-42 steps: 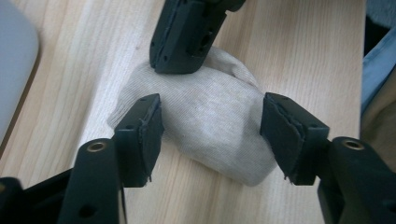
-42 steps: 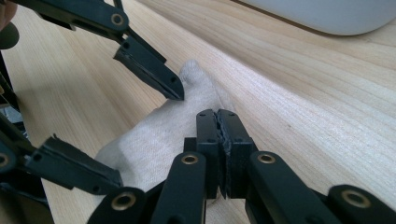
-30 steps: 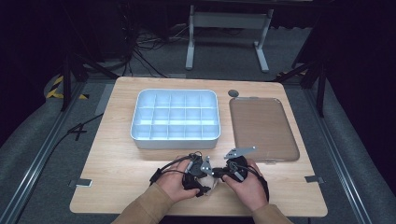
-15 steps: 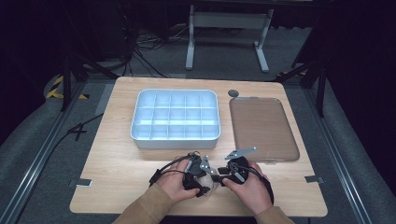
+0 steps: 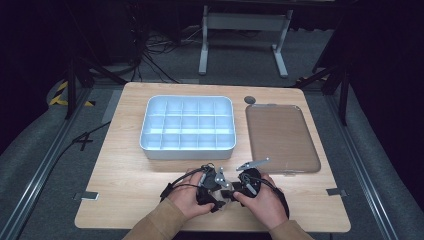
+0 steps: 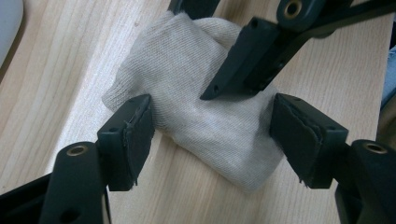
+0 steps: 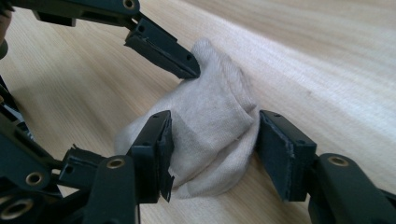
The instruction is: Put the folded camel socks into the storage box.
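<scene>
1. I see a soft, cream-coloured knitted cloth (image 6: 205, 116) lying bunched up on the desk (image 5: 125, 195), close to its near edge, about halfway along. It looks woolly with tiny ribs, and it is folded into a lumpy heap.
2. The desk is pale wood with fine lines in it.
3. A white plastic box (image 5: 188, 126) with many small square pockets sits near the middle of the desk. A flat, brown, see-through lid (image 5: 280, 137) with round corners lies beside it, toward the right edge.
4. My left claw (image 6: 210, 135) is wide open. Its two black pads stand on either side of the cloth. The left pad is right at the cloth's edge, and I cannot tell if it touches.
5. My right claw (image 7: 212, 144) has just been opening. Its jaws stand apart with the cloth between them, and they do not squeeze it.
6. One tip of each claw pokes at the cloth's top in the other claw's view.
</scene>
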Demonstrator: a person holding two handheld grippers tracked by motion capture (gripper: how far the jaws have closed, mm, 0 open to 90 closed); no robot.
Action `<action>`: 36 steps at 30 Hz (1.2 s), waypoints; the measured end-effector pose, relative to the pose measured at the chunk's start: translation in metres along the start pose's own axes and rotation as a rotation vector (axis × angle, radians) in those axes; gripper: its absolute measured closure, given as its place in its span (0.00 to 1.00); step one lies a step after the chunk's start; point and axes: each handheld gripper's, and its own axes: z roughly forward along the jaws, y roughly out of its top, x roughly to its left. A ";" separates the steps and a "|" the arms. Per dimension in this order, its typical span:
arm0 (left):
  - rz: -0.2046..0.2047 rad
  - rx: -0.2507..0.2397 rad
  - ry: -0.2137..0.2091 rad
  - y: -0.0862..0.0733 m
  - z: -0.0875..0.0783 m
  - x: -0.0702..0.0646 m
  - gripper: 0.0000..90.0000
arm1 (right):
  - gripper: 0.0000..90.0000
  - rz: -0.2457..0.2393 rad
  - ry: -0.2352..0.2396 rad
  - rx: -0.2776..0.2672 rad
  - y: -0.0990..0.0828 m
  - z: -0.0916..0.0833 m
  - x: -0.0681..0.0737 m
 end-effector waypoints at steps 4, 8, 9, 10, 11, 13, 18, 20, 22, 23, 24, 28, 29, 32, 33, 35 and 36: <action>-0.006 -0.002 0.001 -0.001 0.000 0.000 0.33 | 0.53 0.017 0.012 0.010 0.001 0.002 0.000; -0.002 0.001 0.005 -0.001 0.000 -0.001 0.32 | 0.59 0.037 0.031 0.014 0.000 0.002 -0.001; -0.006 0.002 0.007 -0.001 0.000 -0.002 0.32 | 0.61 0.042 0.035 0.015 0.000 0.002 -0.001; -0.003 0.000 0.007 -0.001 0.000 -0.001 0.32 | 0.63 0.050 0.039 0.016 0.000 0.002 -0.002; -0.009 0.000 0.006 -0.001 0.000 -0.002 0.32 | 0.65 0.058 0.050 0.019 0.000 0.002 -0.002; -0.014 -0.001 0.005 -0.001 -0.001 -0.001 0.32 | 0.70 0.065 0.061 0.021 0.000 0.003 -0.002; -0.048 -0.014 -0.006 -0.003 -0.004 0.002 0.32 | 0.82 0.075 0.087 0.015 0.000 0.001 -0.004; -0.063 -0.026 -0.005 -0.005 -0.006 0.002 0.32 | 0.84 0.071 0.088 0.013 0.000 0.000 -0.004; -0.067 -0.033 -0.009 -0.006 -0.008 0.004 0.32 | 0.85 0.059 0.086 0.010 0.000 0.000 -0.004; -0.067 -0.033 -0.009 -0.006 -0.008 0.004 0.32 | 0.85 0.055 0.085 0.010 0.000 -0.001 -0.004; -0.063 -0.031 -0.008 -0.006 -0.009 0.004 0.32 | 0.85 0.055 0.085 0.010 0.000 -0.001 -0.004; -0.059 -0.018 -0.002 -0.006 -0.012 0.004 0.32 | 0.85 0.044 0.081 0.007 0.001 -0.001 -0.003; -0.059 -0.021 -0.004 -0.006 -0.014 0.004 0.32 | 0.85 0.040 0.084 0.007 0.001 -0.002 -0.003; -0.070 -0.036 -0.006 -0.006 -0.021 0.006 0.32 | 0.85 0.032 0.088 0.003 0.002 -0.004 -0.002; -0.074 -0.037 -0.007 -0.007 -0.023 0.007 0.32 | 0.85 0.028 0.088 0.005 0.003 -0.004 -0.002; -0.081 -0.044 -0.001 -0.008 -0.025 0.008 0.31 | 0.85 0.026 0.091 -0.001 0.003 -0.005 -0.001; -0.081 -0.045 0.001 -0.009 -0.028 0.010 0.31 | 0.85 0.026 0.093 -0.002 0.004 -0.006 -0.001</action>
